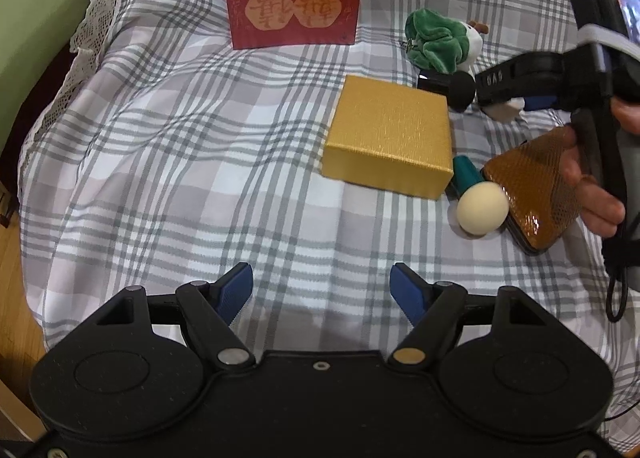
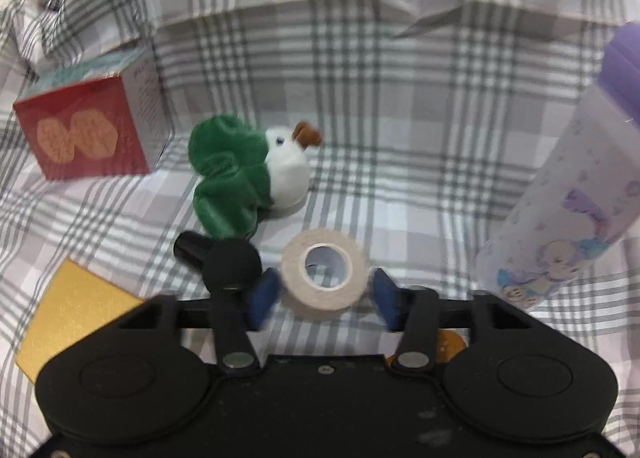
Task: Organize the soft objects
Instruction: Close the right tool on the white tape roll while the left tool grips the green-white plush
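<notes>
surface: grey-white plaid cloth, wrinkled, covers everything in view
left gripper: low over bare cloth, blue pads apart, nothing between them
right gripper: straddles roll of tape; left pad at the roll's side, right pad just beside it, contact not clear through blur; cannot tell if clamped
roll of tape: cream, on the cloth, core hole facing the right wrist camera
plush toy: green and white, brown bit on top, lies on cloth just beyond the tape; also seen from left wrist view past the gold box
black foam ball: on a black stem, just left of the right gripper's left pad
gold box: mid-cloth, closed
red box: far end, 2 orange hexagons on its face
cream foam ball: on teal stem, beside gold box
orange mesh item: right of cream ball, near person's hand
purple-capped tube: printed white body, leans at right edge
</notes>
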A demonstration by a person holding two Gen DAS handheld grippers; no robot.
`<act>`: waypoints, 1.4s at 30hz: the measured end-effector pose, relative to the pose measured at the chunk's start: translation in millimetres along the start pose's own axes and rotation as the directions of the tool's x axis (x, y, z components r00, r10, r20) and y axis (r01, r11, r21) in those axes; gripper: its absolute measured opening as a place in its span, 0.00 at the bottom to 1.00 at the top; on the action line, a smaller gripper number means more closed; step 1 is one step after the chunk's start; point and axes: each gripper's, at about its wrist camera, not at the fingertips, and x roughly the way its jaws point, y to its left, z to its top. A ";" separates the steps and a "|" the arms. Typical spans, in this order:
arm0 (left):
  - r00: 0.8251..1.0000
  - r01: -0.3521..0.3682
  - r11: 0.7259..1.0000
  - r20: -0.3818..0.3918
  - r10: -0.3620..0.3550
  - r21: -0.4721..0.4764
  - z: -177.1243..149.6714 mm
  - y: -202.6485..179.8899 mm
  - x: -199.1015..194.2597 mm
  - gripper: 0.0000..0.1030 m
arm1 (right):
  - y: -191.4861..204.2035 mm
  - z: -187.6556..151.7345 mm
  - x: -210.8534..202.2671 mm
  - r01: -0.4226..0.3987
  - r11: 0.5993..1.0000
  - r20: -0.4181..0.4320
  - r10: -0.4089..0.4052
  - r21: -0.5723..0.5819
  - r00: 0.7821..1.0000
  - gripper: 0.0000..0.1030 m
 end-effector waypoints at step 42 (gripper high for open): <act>0.985 -0.045 0.997 0.170 0.034 0.063 188.5 -125.9 102.3 0.87 | -76.8 -85.1 -86.6 -0.019 0.990 0.132 0.000 0.143 0.991 0.45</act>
